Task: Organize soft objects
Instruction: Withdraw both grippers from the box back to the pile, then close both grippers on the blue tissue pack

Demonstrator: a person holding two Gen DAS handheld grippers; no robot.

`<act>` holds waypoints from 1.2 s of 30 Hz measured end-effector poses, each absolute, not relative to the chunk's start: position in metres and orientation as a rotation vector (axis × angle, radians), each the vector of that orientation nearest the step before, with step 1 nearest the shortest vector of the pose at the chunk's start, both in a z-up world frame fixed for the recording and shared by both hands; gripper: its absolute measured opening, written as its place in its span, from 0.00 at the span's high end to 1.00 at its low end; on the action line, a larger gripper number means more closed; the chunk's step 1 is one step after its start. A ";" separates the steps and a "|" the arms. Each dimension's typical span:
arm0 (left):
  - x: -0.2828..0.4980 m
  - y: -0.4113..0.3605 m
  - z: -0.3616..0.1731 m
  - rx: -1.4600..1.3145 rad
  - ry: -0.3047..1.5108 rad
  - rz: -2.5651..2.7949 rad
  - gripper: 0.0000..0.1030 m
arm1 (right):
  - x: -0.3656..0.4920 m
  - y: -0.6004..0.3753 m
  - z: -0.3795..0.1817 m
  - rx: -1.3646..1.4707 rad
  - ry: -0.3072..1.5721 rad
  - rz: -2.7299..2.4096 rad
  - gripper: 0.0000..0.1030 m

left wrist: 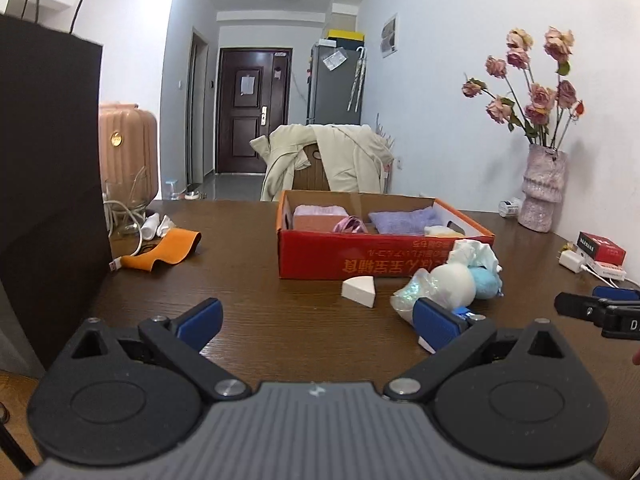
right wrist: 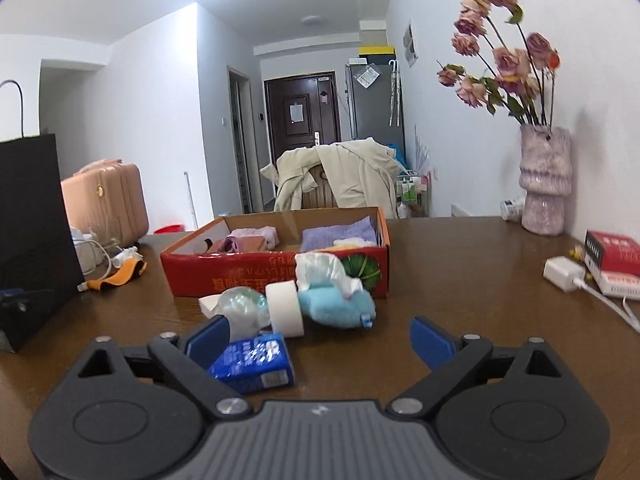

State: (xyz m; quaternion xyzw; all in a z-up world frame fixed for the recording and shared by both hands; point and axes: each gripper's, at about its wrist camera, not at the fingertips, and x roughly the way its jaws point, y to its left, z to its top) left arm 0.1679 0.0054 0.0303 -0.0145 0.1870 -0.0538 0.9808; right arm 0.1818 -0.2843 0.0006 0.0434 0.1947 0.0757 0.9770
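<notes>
A red cardboard box (left wrist: pixel 384 258) stands mid-table and holds a pink cloth (left wrist: pixel 320 212) and a purple cloth (left wrist: pixel 404 220). In front of it lie a white wedge sponge (left wrist: pixel 360 290), an iridescent bag (left wrist: pixel 412 294), a white roll (right wrist: pixel 284 308), a light blue plush (right wrist: pixel 340 304) and a crumpled white plastic bag (right wrist: pixel 320 268). My left gripper (left wrist: pixel 318 320) is open over bare table, left of the pile. My right gripper (right wrist: pixel 320 340) is open. A blue tissue pack (right wrist: pixel 256 366) lies just inside its left finger, not pinched. An orange cloth (left wrist: pixel 164 254) lies far left.
A tall black paper bag (left wrist: pixel 48 200) stands at the left edge, with white cables (left wrist: pixel 120 216) beside it. A pink vase of roses (left wrist: pixel 540 196), a white charger (right wrist: pixel 564 274) and a red-and-white box (right wrist: pixel 612 264) sit at the right. A chair with a beige coat (left wrist: pixel 332 160) is behind the table.
</notes>
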 end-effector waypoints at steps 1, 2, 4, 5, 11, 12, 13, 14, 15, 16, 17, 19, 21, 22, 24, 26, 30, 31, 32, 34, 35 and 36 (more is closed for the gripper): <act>0.166 0.004 0.030 -0.033 0.375 -0.112 0.00 | 0.181 -0.284 -0.001 0.087 0.401 0.158 0.06; 0.164 0.002 0.029 -0.039 0.376 -0.117 0.00 | 0.179 -0.284 -0.002 0.077 0.407 0.160 0.06; 0.162 -0.003 0.028 -0.045 0.383 -0.125 0.00 | 0.176 -0.284 -0.003 0.064 0.405 0.157 0.06; 0.162 -0.006 0.027 -0.043 0.388 -0.131 0.00 | 0.174 -0.285 -0.002 0.069 0.402 0.158 0.06; 0.163 -0.023 0.023 -0.009 0.405 -0.161 0.00 | 0.170 -0.293 -0.005 0.102 0.404 0.165 0.06; 0.164 -0.024 0.021 -0.014 0.410 -0.166 0.00 | 0.172 -0.294 -0.006 0.100 0.413 0.159 0.06; 0.166 -0.026 0.019 -0.017 0.418 -0.169 0.00 | 0.174 -0.295 -0.006 0.102 0.421 0.149 0.06; 0.169 -0.028 0.018 -0.015 0.426 -0.171 0.00 | 0.176 -0.297 -0.005 0.105 0.424 0.135 0.06; 0.172 -0.030 0.016 -0.009 0.433 -0.171 0.00 | 0.176 -0.299 -0.004 0.111 0.413 0.134 0.06; 0.174 -0.032 0.015 -0.005 0.435 -0.174 0.00 | 0.176 -0.302 -0.003 0.120 0.403 0.135 0.06; 0.176 -0.034 0.014 -0.002 0.436 -0.179 0.00 | 0.177 -0.305 -0.003 0.130 0.399 0.130 0.06; 0.182 -0.038 0.013 -0.003 0.446 -0.183 0.00 | 0.180 -0.313 -0.006 0.156 0.400 0.120 0.06; 0.189 -0.041 0.011 -0.018 0.457 -0.191 0.00 | 0.187 -0.318 -0.009 0.165 0.426 0.098 0.07; 0.193 -0.043 0.009 -0.020 0.465 -0.197 0.00 | 0.191 -0.321 -0.011 0.170 0.432 0.088 0.08; 0.201 -0.046 0.006 -0.026 0.481 -0.199 0.00 | 0.197 -0.324 -0.013 0.182 0.447 0.081 0.08; 0.209 -0.049 0.003 -0.031 0.497 -0.209 0.00 | 0.203 -0.326 -0.014 0.188 0.456 0.085 0.09; 0.225 -0.055 -0.003 -0.050 0.532 -0.239 0.00 | 0.216 -0.324 -0.017 0.193 0.482 0.115 0.14; 0.229 -0.057 -0.005 -0.050 0.543 -0.253 0.00 | 0.220 -0.322 -0.018 0.192 0.488 0.124 0.16; 0.232 -0.059 -0.007 -0.049 0.552 -0.268 0.00 | 0.223 -0.320 -0.020 0.192 0.493 0.137 0.17; 0.238 -0.064 -0.011 -0.052 0.566 -0.305 0.05 | 0.231 -0.316 -0.022 0.196 0.508 0.165 0.23; 0.241 -0.066 -0.012 -0.055 0.574 -0.318 0.11 | 0.236 -0.313 -0.023 0.198 0.518 0.184 0.26; 0.245 -0.067 -0.014 -0.064 0.587 -0.333 0.14 | 0.240 -0.311 -0.024 0.201 0.526 0.201 0.30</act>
